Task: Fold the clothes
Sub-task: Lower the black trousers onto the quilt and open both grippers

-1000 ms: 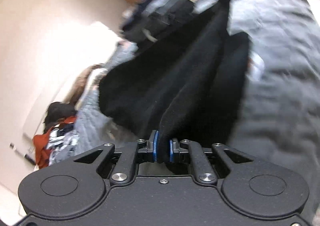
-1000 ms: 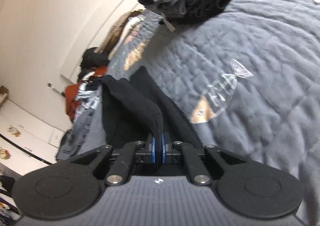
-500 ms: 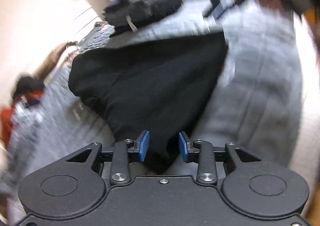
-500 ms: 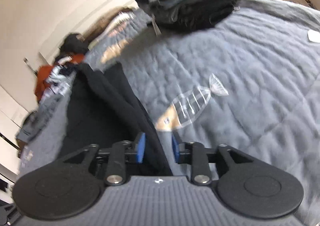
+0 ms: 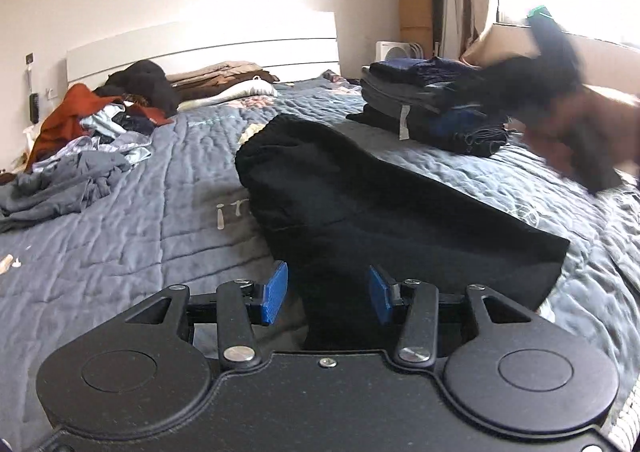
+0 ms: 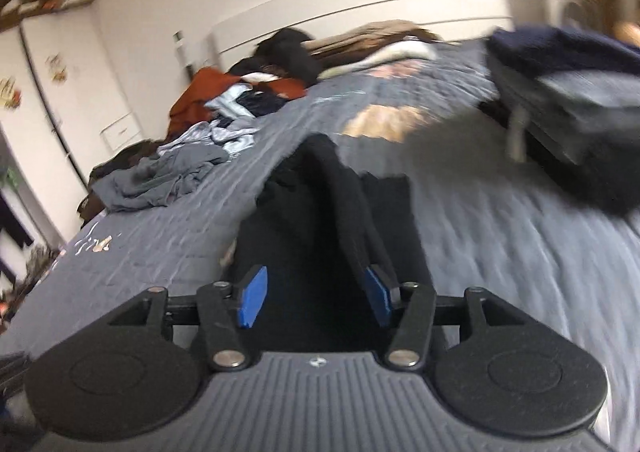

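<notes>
A black garment (image 5: 360,203) lies folded lengthwise on the grey-blue quilt (image 5: 120,236). My left gripper (image 5: 328,294) hovers over its near end with its jaws opening. The cloth passes under the gap and the blue pads (image 5: 276,292) do not press it. In the right wrist view, my right gripper (image 6: 316,298) is also opening above the same garment (image 6: 312,219). A raised fold runs close by its right pad (image 6: 378,296) without being pinched. In the left wrist view, the person's other hand (image 5: 576,139) shows as a blur at far right.
A stack of folded dark clothes (image 5: 432,107) sits on the bed's right side, blurred in the right wrist view (image 6: 560,99). A heap of unfolded clothes (image 5: 80,143) lies at left near the white headboard (image 5: 200,47). A window is at upper right.
Both grippers were shut on the black garment and have let go, their jaws spreading. Both views have rolled level. The garment now lies on the quilt, and the right gripper has swung away.
</notes>
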Motion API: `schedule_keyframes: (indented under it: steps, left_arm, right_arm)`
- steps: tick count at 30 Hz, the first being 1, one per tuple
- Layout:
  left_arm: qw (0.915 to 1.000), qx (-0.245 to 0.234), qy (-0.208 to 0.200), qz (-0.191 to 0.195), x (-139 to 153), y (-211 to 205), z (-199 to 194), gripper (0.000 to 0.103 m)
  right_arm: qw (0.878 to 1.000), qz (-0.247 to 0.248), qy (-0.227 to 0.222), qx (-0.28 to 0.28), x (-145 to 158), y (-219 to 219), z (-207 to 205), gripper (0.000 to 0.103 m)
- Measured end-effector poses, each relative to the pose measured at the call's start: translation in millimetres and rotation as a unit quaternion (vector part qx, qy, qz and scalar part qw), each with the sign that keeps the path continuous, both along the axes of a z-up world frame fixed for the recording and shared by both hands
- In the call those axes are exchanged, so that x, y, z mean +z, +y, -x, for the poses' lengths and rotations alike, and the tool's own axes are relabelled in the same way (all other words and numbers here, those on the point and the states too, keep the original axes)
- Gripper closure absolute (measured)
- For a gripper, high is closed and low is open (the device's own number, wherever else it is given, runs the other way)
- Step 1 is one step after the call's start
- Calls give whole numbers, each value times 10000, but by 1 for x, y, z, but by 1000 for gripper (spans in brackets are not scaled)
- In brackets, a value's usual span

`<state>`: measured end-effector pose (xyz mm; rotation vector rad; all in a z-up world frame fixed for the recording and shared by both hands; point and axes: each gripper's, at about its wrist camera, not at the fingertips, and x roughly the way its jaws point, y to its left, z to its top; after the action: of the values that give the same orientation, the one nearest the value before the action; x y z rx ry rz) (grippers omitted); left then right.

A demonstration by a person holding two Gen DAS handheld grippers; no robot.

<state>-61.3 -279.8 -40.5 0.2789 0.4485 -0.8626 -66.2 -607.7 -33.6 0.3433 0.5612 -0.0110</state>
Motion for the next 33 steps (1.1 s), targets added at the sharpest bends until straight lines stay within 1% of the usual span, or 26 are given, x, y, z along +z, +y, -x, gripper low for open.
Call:
schedule_keyframes:
  steps: [2,3,6,8,10,13,16,18,19,20,22,23,24,26,27,31,33]
  left_arm:
    - [10000,27,6,-40,-4,-3,-4,58]
    - [10000,48,45,-58,-6,-4,-6,58]
    - [9997,114,200,-84,-13,-3,-15,58]
    - [9995,150,272,-35,-14,-1,-20,58]
    - [9992,191,357,39,-15,1,-24,58]
    - [9987,243,443,64,-18,3,-29,58]
    - [9981,305,529,68,-20,3,-34,58]
    - [9979,301,557,101,-20,4,-35,58]
    - [9979,309,567,98,-20,4,-36,58]
    - [9977,327,581,82,-21,5,-36,58]
    - [9976,354,600,60,-23,5,-36,58]
    - [9976,357,597,62,-23,6,-36,58]
    - [9976,360,594,65,-22,6,-36,58]
    - [9976,366,588,70,-22,6,-36,58]
    - [9976,368,585,72,-22,6,-35,58]
    - [9976,380,573,82,-21,7,-35,58]
    - [9976,386,568,87,-21,7,-34,58]
  right_arm:
    - [10000,-76,-6,43,4,-5,-43,48]
    - [10000,-26,19,51,5,-6,-63,45]
    - [9991,372,193,59,4,-7,-120,40]
    - [9972,675,292,119,1,-6,-151,40]
    - [9956,872,285,170,-3,-9,-172,40]
    - [9946,970,282,247,-13,-12,-199,38]
    - [9919,1059,577,391,-30,-10,-221,37]
    - [9912,1033,710,416,-41,-8,-230,37]
    - [9919,941,754,388,-47,-9,-233,37]
    - [9939,694,807,304,-51,-13,-234,38]
    - [9952,49,968,107,-59,-24,-236,66]
    - [9946,-127,1032,25,-60,-28,-236,80]
    - [9943,-176,1054,-25,-59,-30,-234,87]
    - [9941,-334,1027,-101,-52,-37,-228,92]
    - [9944,-454,942,-142,-45,-41,-223,93]
    - [9965,-641,394,-354,-12,-57,-199,95]
    - [9947,-796,226,-614,-8,-73,-188,95]
